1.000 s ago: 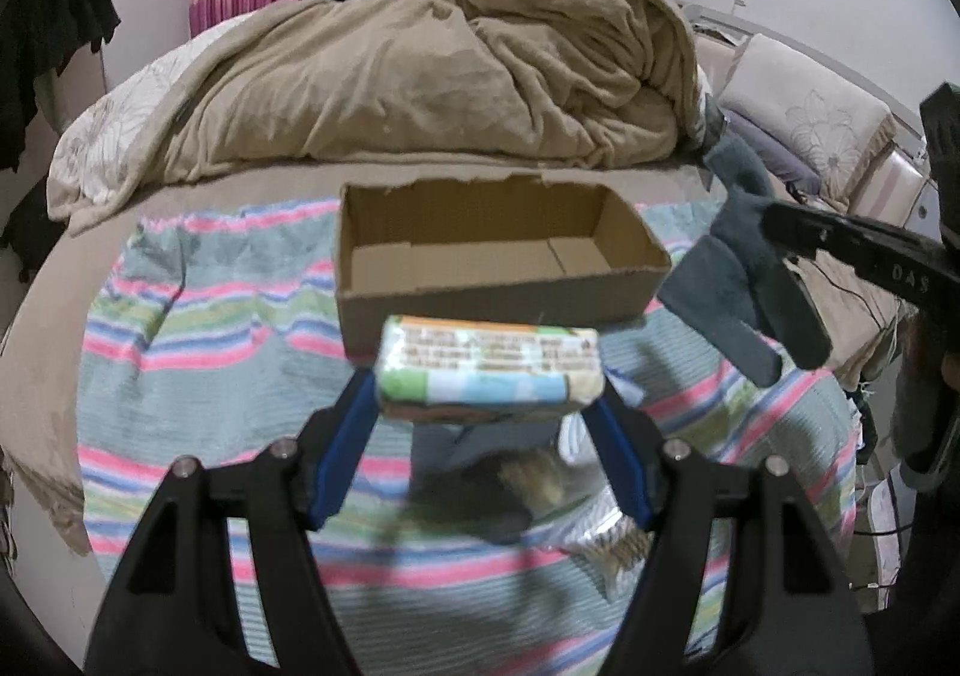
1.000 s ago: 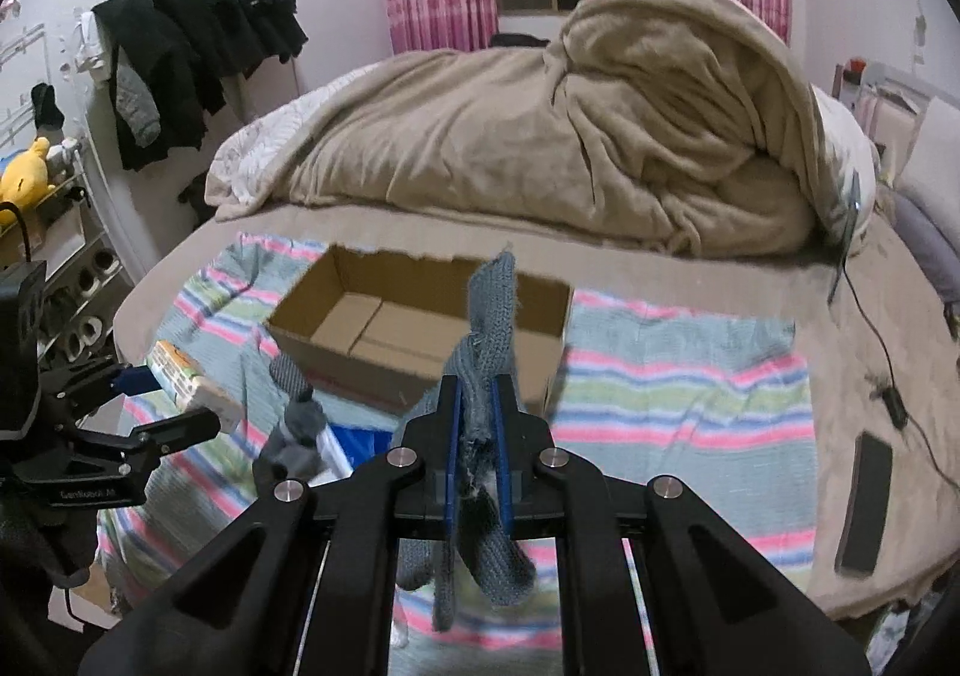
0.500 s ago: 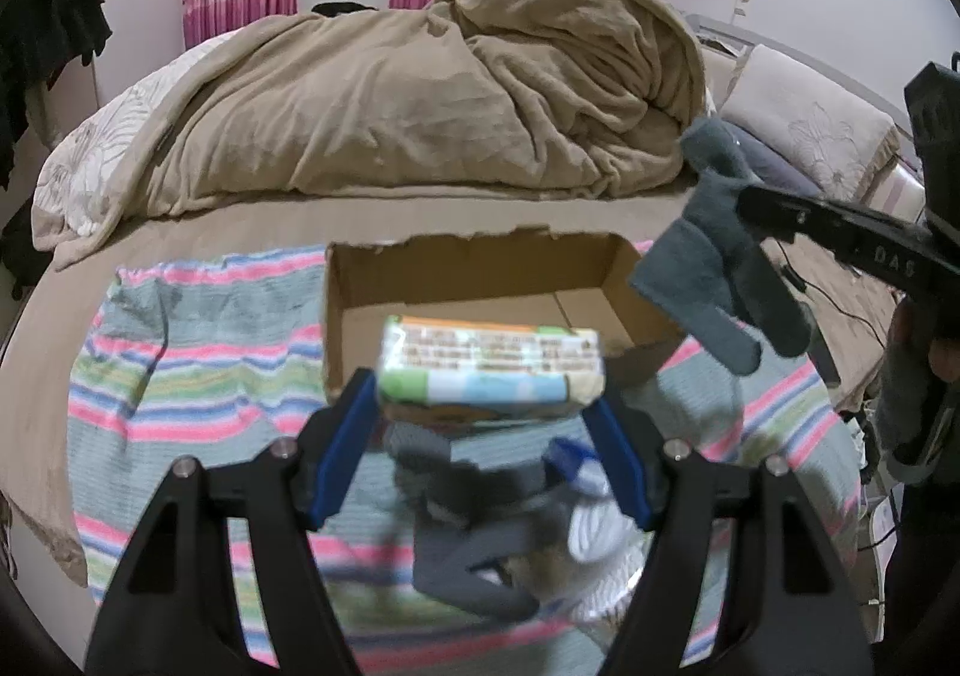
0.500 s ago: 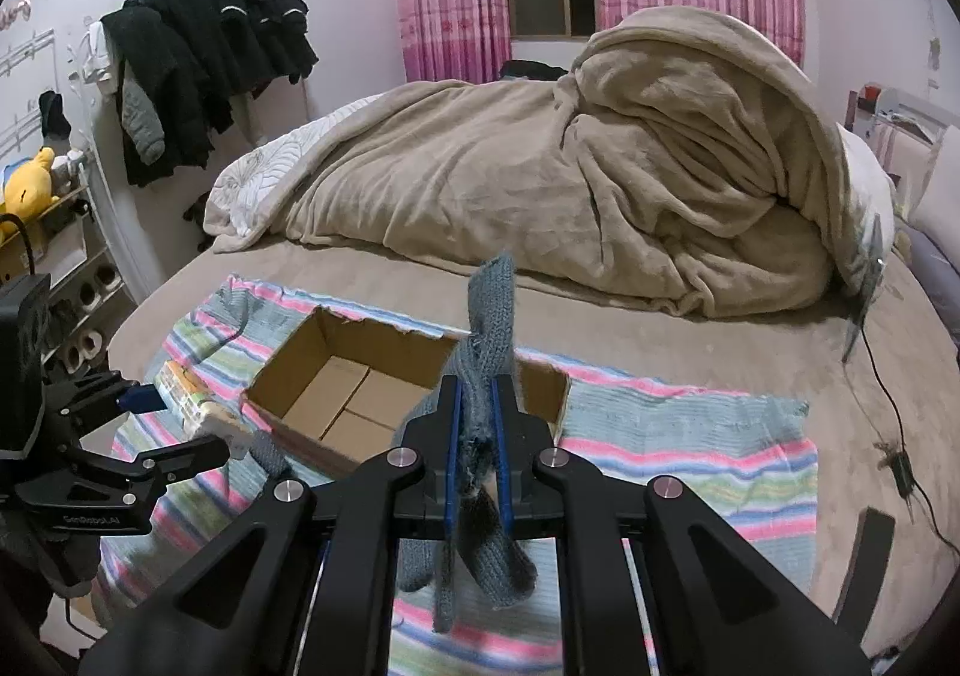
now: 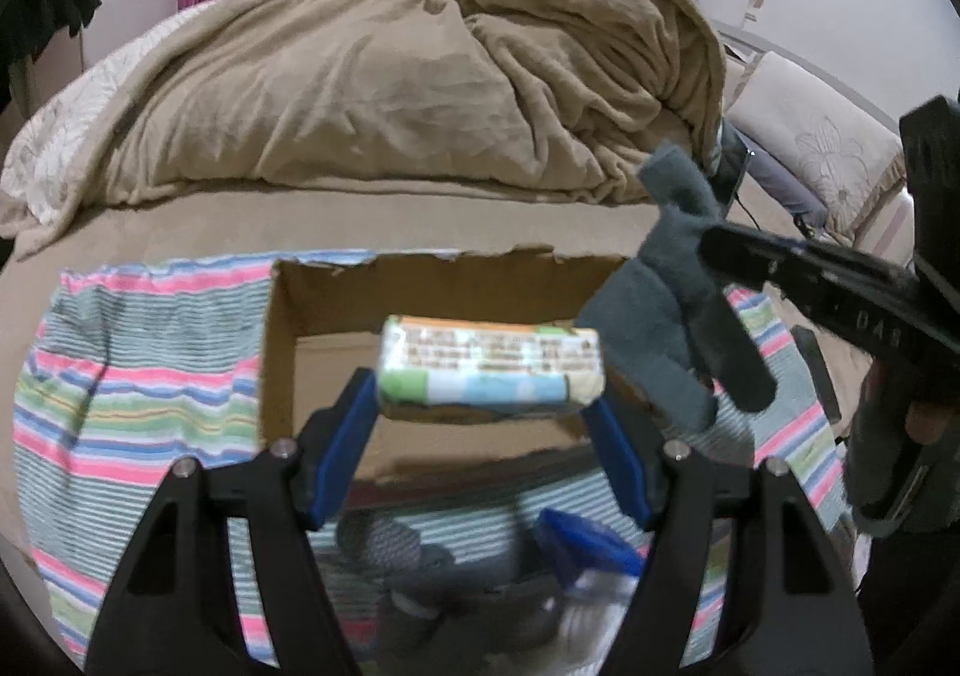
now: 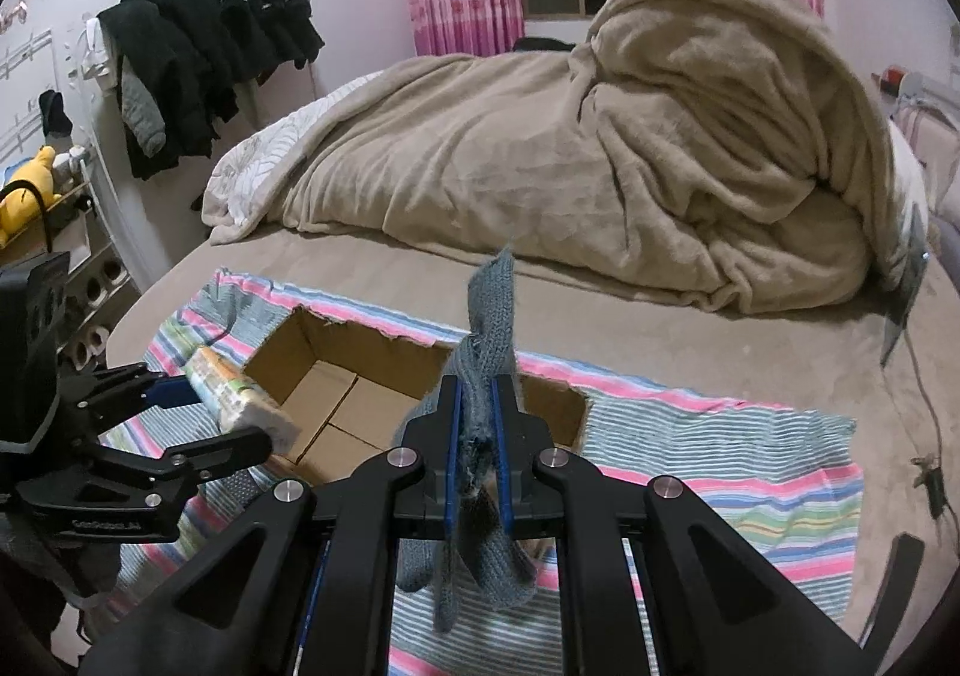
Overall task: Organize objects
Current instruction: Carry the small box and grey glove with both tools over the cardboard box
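Observation:
An open cardboard box (image 5: 432,292) (image 6: 336,394) sits on a striped cloth on the bed. My left gripper (image 5: 489,400) is shut on a tissue pack (image 5: 492,367) with green, blue and orange print and holds it above the box's near wall; the pack shows in the right wrist view (image 6: 240,397) at the box's left edge. My right gripper (image 6: 478,406) is shut on a grey knit glove (image 6: 489,328) that hangs over the box's right side; the glove also shows in the left wrist view (image 5: 672,310).
A big beige blanket (image 5: 420,75) is heaped behind the box. The striped cloth (image 6: 720,460) spreads right of the box. A grey glove (image 5: 420,562) and a blue-white packet (image 5: 588,544) lie under my left gripper. A dark phone (image 6: 894,574) and cable lie right.
Both grippers have moved forward toward the box with their loads. The tissue pack now hangs over the box's near wall and the glove has come over its right end.

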{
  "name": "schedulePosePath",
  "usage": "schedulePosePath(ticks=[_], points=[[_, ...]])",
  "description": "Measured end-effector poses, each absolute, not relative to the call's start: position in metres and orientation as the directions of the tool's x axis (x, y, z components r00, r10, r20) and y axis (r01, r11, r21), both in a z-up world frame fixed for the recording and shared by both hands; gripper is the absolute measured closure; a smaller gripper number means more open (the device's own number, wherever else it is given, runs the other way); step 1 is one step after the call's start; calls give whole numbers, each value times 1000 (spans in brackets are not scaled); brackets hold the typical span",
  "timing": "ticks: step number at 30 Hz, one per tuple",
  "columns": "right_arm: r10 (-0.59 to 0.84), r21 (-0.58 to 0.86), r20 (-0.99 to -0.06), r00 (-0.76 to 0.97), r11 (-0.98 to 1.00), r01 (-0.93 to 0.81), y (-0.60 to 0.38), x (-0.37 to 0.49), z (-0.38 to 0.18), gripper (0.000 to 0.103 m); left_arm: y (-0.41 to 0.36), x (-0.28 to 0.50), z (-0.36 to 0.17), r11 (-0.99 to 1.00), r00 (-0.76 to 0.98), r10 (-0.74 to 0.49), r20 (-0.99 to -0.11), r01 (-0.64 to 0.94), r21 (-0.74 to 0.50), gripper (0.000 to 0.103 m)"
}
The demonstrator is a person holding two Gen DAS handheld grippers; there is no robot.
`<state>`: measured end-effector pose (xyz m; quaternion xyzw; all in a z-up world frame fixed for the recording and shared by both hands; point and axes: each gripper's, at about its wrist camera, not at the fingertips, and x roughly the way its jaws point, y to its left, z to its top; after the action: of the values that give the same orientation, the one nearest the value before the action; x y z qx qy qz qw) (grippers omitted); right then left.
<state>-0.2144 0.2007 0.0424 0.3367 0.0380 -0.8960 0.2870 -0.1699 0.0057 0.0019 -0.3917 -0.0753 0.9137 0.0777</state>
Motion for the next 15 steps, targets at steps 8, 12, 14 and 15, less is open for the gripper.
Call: schedulePosePath(ticks=[8,12,14,15], points=[[-488,162,-677,-550,-829,536,192,-240,3,93,17,-197,-24,-969,-640,230,-733,-79,-235,33],[-470,169,-708,-527,-837,520,193,-251,-20,93,25,-208,-35,-967,-620,241,-746,-85,-241,33],[-457,164,-720,-523,-844,511,194,-255,-28,93,28,-212,-41,-965,-607,249,-755,-90,-245,33],[-453,166,-725,-518,-846,507,194,-257,-31,93,30,-213,-44,-965,-602,250,-758,-91,-246,33]])
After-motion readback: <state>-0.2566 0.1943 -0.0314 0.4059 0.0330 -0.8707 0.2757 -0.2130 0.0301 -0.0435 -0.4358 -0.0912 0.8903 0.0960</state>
